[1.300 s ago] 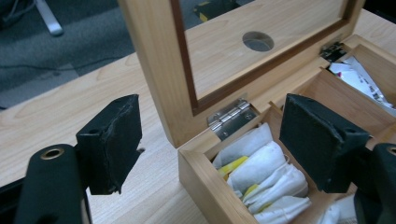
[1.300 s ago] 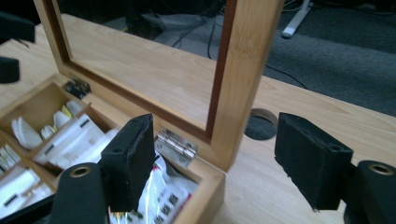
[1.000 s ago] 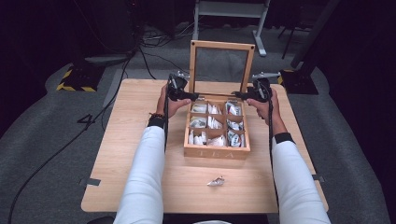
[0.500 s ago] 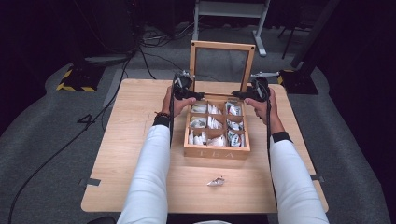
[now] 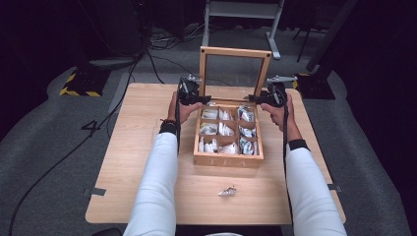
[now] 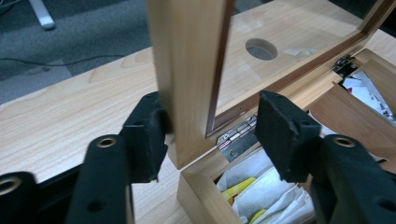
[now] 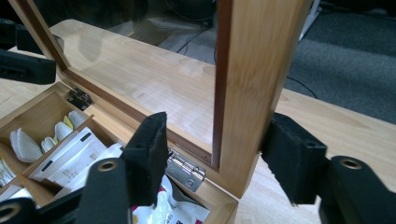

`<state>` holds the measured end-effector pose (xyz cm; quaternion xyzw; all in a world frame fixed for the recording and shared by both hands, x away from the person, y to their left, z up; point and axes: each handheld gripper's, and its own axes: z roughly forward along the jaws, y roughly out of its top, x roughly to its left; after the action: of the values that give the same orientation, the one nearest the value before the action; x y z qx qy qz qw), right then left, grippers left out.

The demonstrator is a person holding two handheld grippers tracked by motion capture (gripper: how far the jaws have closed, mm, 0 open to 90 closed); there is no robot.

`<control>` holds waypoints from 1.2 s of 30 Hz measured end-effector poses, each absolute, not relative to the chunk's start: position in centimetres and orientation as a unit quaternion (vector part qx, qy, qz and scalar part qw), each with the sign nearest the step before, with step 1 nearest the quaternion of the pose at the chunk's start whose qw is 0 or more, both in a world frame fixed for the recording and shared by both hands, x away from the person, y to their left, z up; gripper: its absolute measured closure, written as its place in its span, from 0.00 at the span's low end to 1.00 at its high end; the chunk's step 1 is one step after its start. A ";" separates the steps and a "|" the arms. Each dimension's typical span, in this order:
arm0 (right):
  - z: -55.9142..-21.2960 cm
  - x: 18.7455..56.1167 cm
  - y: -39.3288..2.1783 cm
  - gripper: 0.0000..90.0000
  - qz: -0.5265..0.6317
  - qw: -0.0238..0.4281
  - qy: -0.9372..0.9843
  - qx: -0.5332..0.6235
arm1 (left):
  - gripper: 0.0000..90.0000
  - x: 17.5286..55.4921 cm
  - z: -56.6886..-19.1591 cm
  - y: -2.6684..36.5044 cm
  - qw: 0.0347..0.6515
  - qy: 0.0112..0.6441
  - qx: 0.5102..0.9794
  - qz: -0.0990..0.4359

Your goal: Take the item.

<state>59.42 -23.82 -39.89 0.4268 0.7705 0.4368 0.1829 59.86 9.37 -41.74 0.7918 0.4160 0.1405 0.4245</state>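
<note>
Fingers [image 6: 147,135] of the left gripper [image 6: 215,126] just closing in, not clamped yet: outer pad against the lid [image 5: 235,51] post, inner pad apart from it on the glass side, above the hinge [image 6: 233,135]. Nothing held so far.

Same picture at the right gripper [image 7: 219,151]: just been closing too, straddling the opposite post low down, outer pad at the wood, inner pad off it with a gap. Open as well, no hold.

Out from there: lid upright at the back edge of the box [image 5: 228,160], long posts rising straight up between each pair of fingers, hinge line running across from one gripper to the other. Box in the middle of the worktop [image 5: 128,147], compartments full of sachets [image 5: 223,130], one stray sachet [image 5: 227,191] lying near the front edge.

Key relation, by the look of it: both posts already between the fingers, both hands equally near, so pinch first, then swing forward and down about the hinge line, evenly, toward the person.
</note>
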 end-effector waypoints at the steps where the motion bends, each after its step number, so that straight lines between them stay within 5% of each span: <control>1: -39.8 59.4 -23.8 0.48 0.438 0.185 0.772 0.423 | 0.50 59.8 -41.6 9.4 0.429 0.416 0.790 0.139; 36: -36.6 55.1 -24.7 0.56 0.479 0.201 0.764 0.383 | 0.60 54.0 -35.8 11.0 0.487 0.349 0.777 0.193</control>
<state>55.07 -24.74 -36.64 0.3832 0.7637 0.4791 0.2009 54.01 10.99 -35.79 0.7770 0.3493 0.1933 0.4867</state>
